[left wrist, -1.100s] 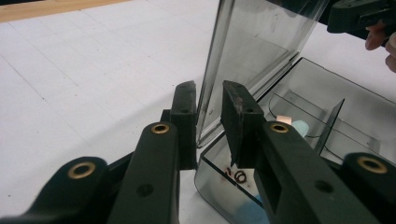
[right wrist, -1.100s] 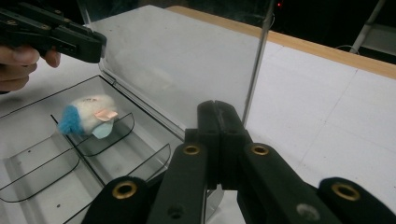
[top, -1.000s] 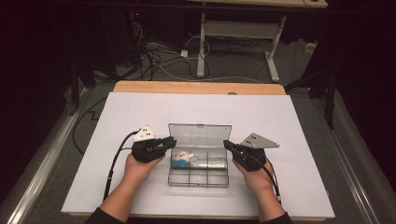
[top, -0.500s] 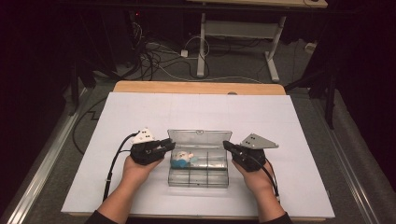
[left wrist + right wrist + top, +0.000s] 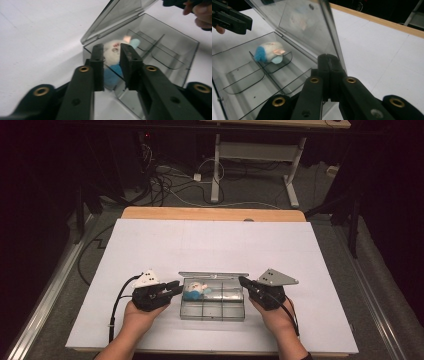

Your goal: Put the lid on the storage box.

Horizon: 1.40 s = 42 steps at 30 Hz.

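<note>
A clear plastic box [image 5: 212, 306] with inner dividers sits on the white table [image 5: 210, 245], toward the 6 o'clock edge in the high view, between the person's two hands. Its hinged lid [image 5: 215, 275] stands up along the box's 12 o'clock side. In the compartment at the box's 10 o'clock corner lies a small soft toy [image 5: 196, 290], white with blue parts and a bit of pink.

The left gripper [image 5: 172, 289] lies at 9 o'clock of the box, its tips pointing toward 3 o'clock and just beside the box's left wall. In the left gripper view its jaws stand a little apart with a narrow gap between them, and nothing is pinched there; the toy [image 5: 113, 51] shows through the gap, inside the box [image 5: 165, 50] and beyond the wall. The jaws have just been closing slightly. The lid [image 5: 120, 17] rises at 12 o'clock in that view.

The right gripper [image 5: 243, 282] is at 3 o'clock of the box, its tips pointing toward 9 o'clock at the box's upper right corner, near the lid's end. In the right gripper view its jaws are pressed together with no gap, and the lid's [image 5: 312, 25] near edge rises right behind the tips; whether they touch it I cannot tell. The toy [image 5: 270, 52] lies at 10 o'clock there, in a far compartment of the box [image 5: 234, 82], with the left gripper [image 5: 244, 23] beyond it.
</note>
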Tool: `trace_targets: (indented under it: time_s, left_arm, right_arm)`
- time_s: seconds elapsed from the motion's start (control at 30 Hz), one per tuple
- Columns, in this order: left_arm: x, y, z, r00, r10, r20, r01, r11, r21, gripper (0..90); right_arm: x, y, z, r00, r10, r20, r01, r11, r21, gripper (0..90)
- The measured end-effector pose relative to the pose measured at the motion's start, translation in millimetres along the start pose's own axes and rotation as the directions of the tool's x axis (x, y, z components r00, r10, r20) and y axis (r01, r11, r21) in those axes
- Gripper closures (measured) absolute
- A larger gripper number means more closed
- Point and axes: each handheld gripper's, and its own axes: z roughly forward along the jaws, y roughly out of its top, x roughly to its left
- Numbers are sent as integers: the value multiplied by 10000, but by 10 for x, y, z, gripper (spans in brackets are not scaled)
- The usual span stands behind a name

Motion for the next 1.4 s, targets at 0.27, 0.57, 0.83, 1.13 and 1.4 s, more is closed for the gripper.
trace_targets:
  time_s: [0.27,0.57,0.83,1.13,1.4]
  left_arm:
    - [-167,-45,-31,9991,268,339,-260,9994,-246,835]
    - [-234,-123,-44,9980,382,507,-380,9993,-41,835]
    - [-269,-203,-89,9980,486,415,-490,9988,83,834]
    - [-292,-303,-221,9984,500,253,-502,9987,82,833]
    - [-271,-342,-242,9980,548,305,-553,9984,149,833]
  right_arm:
    - [101,-132,-54,9998,-130,-135,136,9990,422,900]
    - [141,-250,-170,9998,-125,-139,135,9971,744,900]
    - [-2,-395,-373,9984,472,322,-492,9967,653,793]
    - [-196,-622,-398,9855,1334,1049,-1463,9811,1267,270]
    - [-234,-629,-336,9810,1419,1322,-1603,9771,1403,3]
